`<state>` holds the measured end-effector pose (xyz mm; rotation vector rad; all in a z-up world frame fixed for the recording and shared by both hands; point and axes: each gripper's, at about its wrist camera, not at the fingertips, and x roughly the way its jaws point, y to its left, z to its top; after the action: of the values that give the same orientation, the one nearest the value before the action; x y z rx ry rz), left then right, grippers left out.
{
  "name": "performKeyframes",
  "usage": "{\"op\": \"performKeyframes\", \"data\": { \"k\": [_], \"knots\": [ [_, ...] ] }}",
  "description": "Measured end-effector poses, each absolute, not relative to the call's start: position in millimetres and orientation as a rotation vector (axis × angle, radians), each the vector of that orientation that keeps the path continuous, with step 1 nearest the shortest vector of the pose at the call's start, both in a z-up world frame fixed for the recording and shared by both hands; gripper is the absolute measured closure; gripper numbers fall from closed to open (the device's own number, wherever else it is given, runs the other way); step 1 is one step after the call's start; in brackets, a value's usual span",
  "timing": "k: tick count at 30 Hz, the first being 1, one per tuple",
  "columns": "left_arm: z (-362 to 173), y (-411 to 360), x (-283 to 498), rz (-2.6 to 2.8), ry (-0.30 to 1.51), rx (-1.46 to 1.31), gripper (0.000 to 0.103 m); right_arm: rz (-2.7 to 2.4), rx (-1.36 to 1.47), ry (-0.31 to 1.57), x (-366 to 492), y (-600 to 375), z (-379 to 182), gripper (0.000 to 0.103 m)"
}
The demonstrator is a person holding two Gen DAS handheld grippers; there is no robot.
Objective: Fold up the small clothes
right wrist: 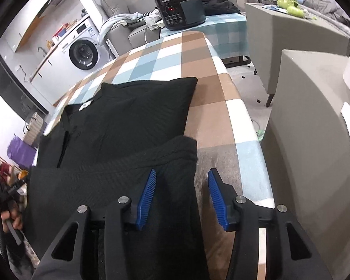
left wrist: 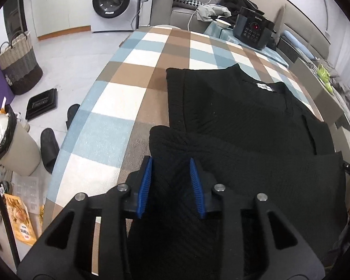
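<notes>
A black knitted garment (left wrist: 233,107) is lying flat on the checked worktop (left wrist: 137,70), with its neckline and white label (left wrist: 264,87) pointing toward the far end of the worktop and its long axis running from the near edge to the far end. Its near hem is lying doubled up over the body in a thick fold (right wrist: 133,163), reaching nearly from one long edge of the worktop to the other. In the left wrist view the left tongs (left wrist: 171,161) are standing slightly spread, with the blue pads (left wrist: 147,186) showing on either side of the folded cloth below them; the pads are not pressing on it. In the right wrist view the right tongs (right wrist: 181,172) are standing spread wider over the right end of the fold, one pad above the black cloth and the other above the bare worktop near its right edge. The nearest part of the garment is being cut off by the tongs' black frames in both views, and the knit's dark colour is making its layers hard to tell apart. A hand (right wrist: 12,219) is showing only partly at the left border of the right view. Beyond the far end a black cooker (left wrist: 254,31) is sitting on a small checked table. On the floor a woven basket (left wrist: 19,63) is standing with its contents hidden, and a bin (left wrist: 14,149) is overflowing with crumpled paper.
</notes>
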<state>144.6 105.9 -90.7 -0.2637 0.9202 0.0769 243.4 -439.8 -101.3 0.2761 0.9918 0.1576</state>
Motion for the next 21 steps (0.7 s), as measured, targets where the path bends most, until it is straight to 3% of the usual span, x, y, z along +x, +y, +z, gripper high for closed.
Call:
{"op": "performKeyframes", "data": {
  "k": [3, 4, 6, 8, 13, 14, 15, 18, 21],
  "knots": [
    [-94, 112, 148, 0.093, 0.941, -0.287, 0.072, 0.196, 0.335, 0.984, 248, -443, -101, 0.058],
    [-95, 115, 148, 0.093, 0.942, -0.292, 0.071, 0.214, 0.353, 0.983, 250, -443, -102, 0.064],
    [-96, 118, 149, 0.093, 0.947, -0.302, 0.062, 0.229, 0.350, 0.968, 248, -442, -100, 0.089],
    [-98, 122, 152, 0.085, 0.954, -0.319, 0.059, 0.258, 0.330, 0.934, 243, -440, -96, 0.096],
    [-105, 120, 166, 0.041, 0.985, -0.347, 0.059, 0.304, 0.295, 0.796, 218, -438, -71, 0.096],
    [-106, 120, 169, 0.045, 0.983, -0.357, 0.061, 0.291, 0.277, 0.791, 215, -437, -67, 0.096],
    [-107, 120, 170, 0.044, 0.974, -0.372, 0.075, 0.277, 0.266, 0.792, 213, -437, -65, 0.096],
    [-102, 121, 168, 0.033, 0.925, -0.414, 0.098, 0.254, 0.252, 0.796, 211, -438, -63, 0.096],
    [-88, 122, 157, 0.041, 0.846, -0.409, 0.100, 0.251, 0.243, 0.783, 210, -435, -59, 0.096]
  ]
}}
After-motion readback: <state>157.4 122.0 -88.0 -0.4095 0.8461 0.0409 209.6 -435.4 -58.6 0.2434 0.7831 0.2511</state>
